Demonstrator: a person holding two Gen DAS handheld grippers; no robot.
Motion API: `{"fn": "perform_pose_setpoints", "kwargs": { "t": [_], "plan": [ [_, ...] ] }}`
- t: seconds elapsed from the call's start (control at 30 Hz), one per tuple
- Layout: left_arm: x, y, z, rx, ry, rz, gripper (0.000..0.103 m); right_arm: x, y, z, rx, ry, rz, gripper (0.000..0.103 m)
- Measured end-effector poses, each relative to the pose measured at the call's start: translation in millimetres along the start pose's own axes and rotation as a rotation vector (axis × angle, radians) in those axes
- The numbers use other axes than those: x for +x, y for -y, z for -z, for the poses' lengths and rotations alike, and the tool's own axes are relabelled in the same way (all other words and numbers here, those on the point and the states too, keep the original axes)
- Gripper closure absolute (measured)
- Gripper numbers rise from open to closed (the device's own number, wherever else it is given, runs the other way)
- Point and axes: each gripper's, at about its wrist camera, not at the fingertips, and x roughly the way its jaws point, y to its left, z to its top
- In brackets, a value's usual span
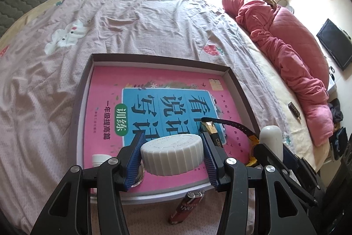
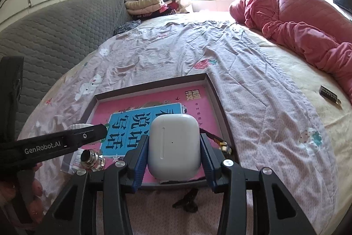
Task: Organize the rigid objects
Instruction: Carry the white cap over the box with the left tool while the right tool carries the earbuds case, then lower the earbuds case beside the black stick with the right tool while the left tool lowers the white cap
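Left tongs clamp a white ribbed lid over the pink book inside the shallow box on the bed, right tongs pinching a white earbud case above that box's near edge.

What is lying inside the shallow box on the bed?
Inside the shallow box lies a pink book covering most of its floor, with a watch on it. The held cap hides part of the book; the floor beneath is unseen.
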Motion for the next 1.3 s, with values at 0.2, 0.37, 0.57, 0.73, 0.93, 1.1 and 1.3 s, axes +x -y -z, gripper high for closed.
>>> {"fn": "perform_pose_setpoints", "kwargs": {
  "t": [0.2,0.37,0.57,0.73,0.93,1.1,1.3],
  "plan": [
    [17,3,-3,0.018,-0.025,-0.014,0.05,21,2,-2,-0.004,-0.046,0.013,0.059],
    [30,6,-3,0.031,-0.051,-0.011,0.05,34,3,-2,-0.008,-0.07,0.022,0.059],
    [40,11,-2,0.055,-0.073,-0.008,0.05,45,6,0,-0.009,-0.098,0.022,0.059],
    [49,14,-2,0.059,-0.09,-0.008,0.05,53,9,1,-0.016,-0.124,0.036,0.059],
    [58,16,0,0.063,-0.105,-0.01,0.05,58,8,3,-0.045,-0.138,0.055,0.059],
    [62,15,0,0.069,-0.112,-0.014,0.05,62,2,3,-0.091,-0.156,0.048,0.059],
    [65,13,4,0.086,-0.121,-0.021,0.05,69,-4,6,-0.125,-0.189,0.036,0.059]
  ]
}}
